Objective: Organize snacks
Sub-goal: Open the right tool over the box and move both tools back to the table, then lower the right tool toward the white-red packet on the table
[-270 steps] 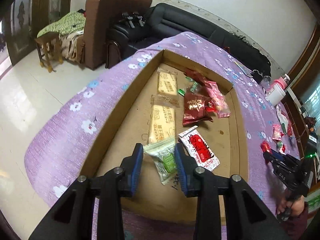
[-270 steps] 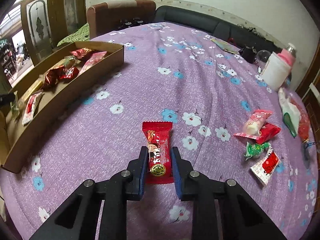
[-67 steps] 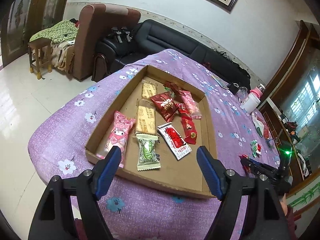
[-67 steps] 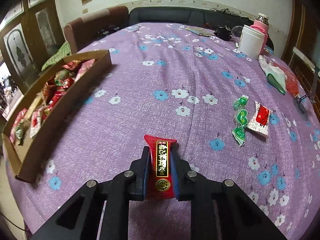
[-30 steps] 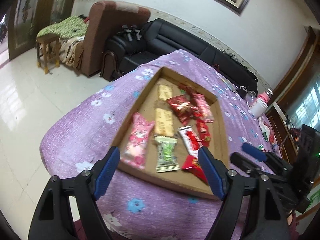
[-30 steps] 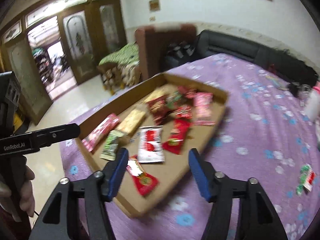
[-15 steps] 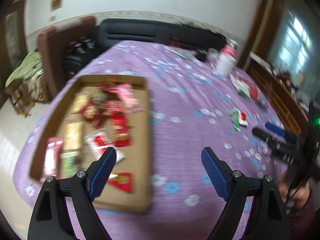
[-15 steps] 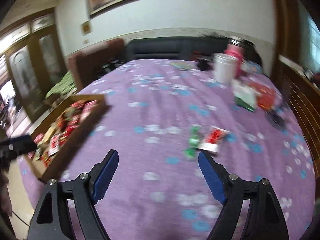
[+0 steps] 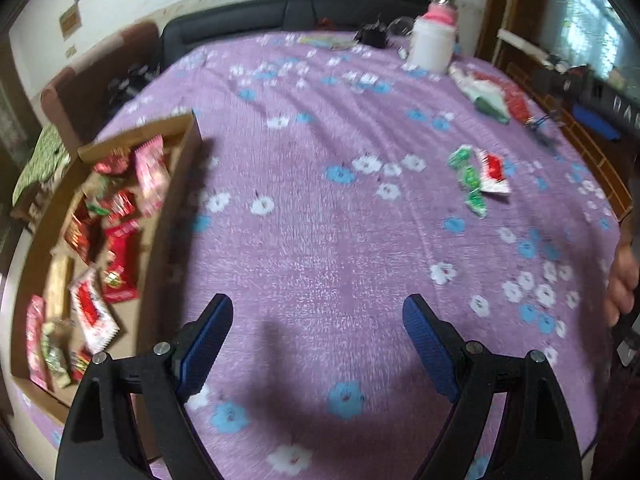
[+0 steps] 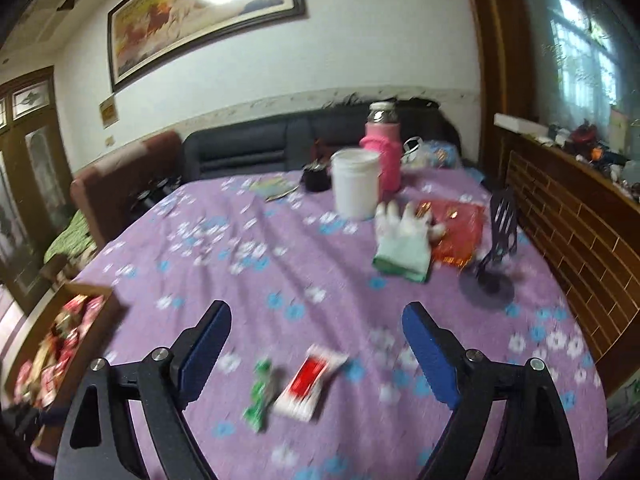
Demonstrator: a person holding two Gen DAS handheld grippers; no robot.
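A cardboard tray (image 9: 176, 208) (image 10: 108, 316) full of several wrapped snacks lies at the left of the purple flowered tablecloth (image 9: 320, 216). On the cloth remain a white-and-red packet (image 9: 493, 170) (image 10: 310, 382) and green candies (image 9: 470, 182) (image 10: 260, 394). My left gripper (image 9: 318, 322) hangs open and empty over bare cloth, with the tray to its left and those snacks far to its right. My right gripper (image 10: 316, 332) is empty, its jaws still opening. It hovers just above the packet and green candies without touching them.
At the far side stand a white tub (image 10: 356, 188) and a pink bottle (image 10: 382, 152). A white glove (image 10: 404, 240), a red bag (image 10: 460, 224) and a black stand (image 10: 494, 260) lie at the right. A hand (image 9: 622, 280) shows at the right edge. Sofas stand behind the table.
Both grippers have swung from the tray to the right across the table. The red snack that the right gripper carried now lies in the tray, and its jaws have widened.
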